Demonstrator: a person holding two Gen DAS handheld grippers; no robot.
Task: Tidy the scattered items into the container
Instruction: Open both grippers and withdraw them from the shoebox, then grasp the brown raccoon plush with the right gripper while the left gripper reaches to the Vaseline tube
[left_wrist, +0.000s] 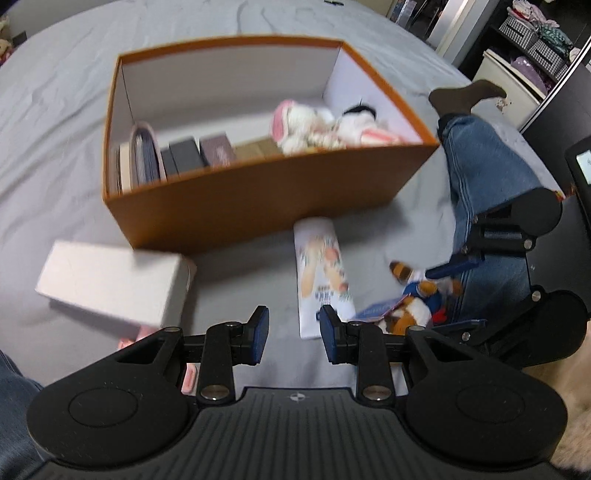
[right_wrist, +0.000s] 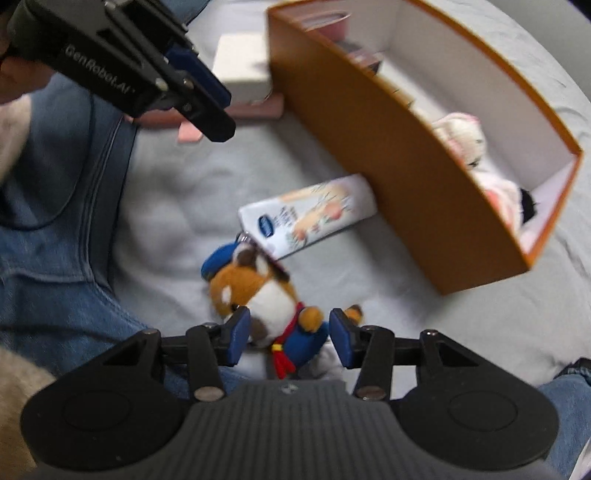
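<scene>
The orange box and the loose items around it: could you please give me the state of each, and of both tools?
Orange box: open-topped, upright, partly filled.
Pink-and-white plush toys: inside the box.
Small boxes: standing inside the box.
Printed carton: lying flat on the bed, outside.
White box: on the bed, outside.
Fox plush: lying on the bed between the right tool's pads.
Right tool: open.
Left tool: open, empty.
</scene>
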